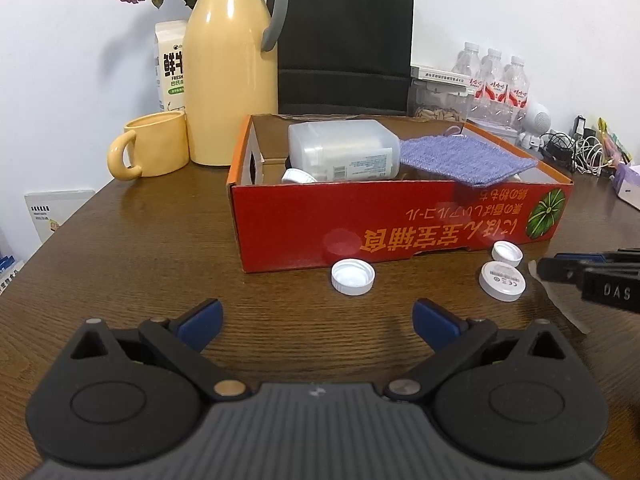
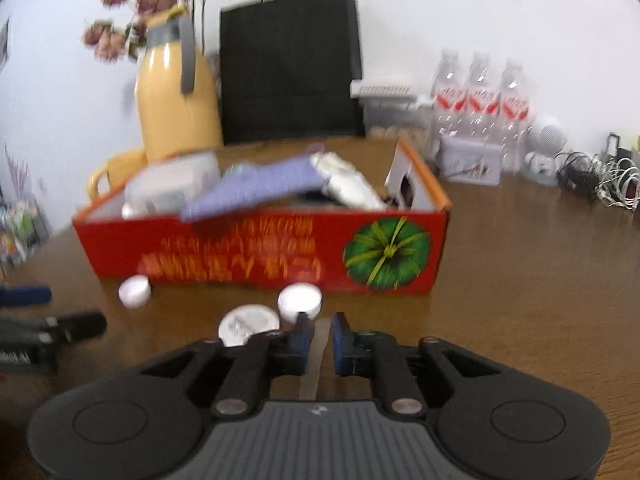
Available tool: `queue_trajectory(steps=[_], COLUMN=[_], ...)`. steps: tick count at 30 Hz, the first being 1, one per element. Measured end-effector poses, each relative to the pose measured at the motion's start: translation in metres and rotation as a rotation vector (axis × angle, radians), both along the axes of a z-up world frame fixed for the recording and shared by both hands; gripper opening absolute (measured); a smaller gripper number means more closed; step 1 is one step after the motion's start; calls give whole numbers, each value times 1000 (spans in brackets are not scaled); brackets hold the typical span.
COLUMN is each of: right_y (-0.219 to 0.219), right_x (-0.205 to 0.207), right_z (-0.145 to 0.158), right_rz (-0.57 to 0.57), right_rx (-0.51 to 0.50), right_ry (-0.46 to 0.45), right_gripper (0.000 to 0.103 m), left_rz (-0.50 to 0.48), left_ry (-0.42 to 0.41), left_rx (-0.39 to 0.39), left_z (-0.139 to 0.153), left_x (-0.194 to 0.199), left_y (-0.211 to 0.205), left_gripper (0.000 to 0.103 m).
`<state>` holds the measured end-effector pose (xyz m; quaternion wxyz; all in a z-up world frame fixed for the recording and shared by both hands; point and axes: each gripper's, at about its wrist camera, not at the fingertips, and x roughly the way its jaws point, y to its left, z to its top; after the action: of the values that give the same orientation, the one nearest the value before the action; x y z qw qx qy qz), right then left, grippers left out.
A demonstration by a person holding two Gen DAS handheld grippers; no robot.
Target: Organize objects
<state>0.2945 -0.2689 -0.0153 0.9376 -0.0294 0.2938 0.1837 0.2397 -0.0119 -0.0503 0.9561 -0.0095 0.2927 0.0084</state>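
Note:
A red cardboard box (image 1: 360, 232) (image 2: 256, 248) stands on the brown table, holding a clear plastic container (image 1: 344, 148) and a purple cloth (image 1: 468, 156) that drapes over its front wall. Three white caps lie before the box: one (image 1: 353, 277) ahead of my left gripper, two (image 1: 507, 253) (image 1: 503, 281) to the right. My left gripper (image 1: 318, 320) is open wide over bare table, short of the caps. My right gripper (image 2: 320, 330) (image 1: 546, 268) stands just behind the two right caps (image 2: 300, 300) (image 2: 248, 324), its jaws narrowly apart with a pale thin strip (image 2: 316, 360) between them.
Behind the box stand a yellow jug (image 1: 228, 80), a yellow mug (image 1: 156, 144), a milk carton (image 1: 170, 68), a black paper bag (image 1: 346, 40) and water bottles (image 1: 496, 76). Tangled cables (image 1: 576, 152) lie at the far right. A small tin (image 2: 472, 162) sits right of the box.

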Motion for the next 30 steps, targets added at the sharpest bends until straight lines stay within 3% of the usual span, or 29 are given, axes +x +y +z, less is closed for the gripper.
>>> queue_trajectory(steps=[10,14,16,30], right_y=[8,19,22,-2], right_x=[-5,1,2,-13], right_z=[-2,-2,-2,4], right_rz=[22,36,32,-30], right_rx=[-87,-113,-123,56], right_ry=[81,88,84,1], right_gripper=[25,5,4,0], left_rz=[-30,-32,-32,-30], left_ry=[-12,-14,-13,-10], left_rx=[-44,-50,-56,-53], left_z=[5,6,7,6], left_x=[-6,-7,-8,-7], left_y=[3,3,4,4], left_gripper=[103,103,103,103])
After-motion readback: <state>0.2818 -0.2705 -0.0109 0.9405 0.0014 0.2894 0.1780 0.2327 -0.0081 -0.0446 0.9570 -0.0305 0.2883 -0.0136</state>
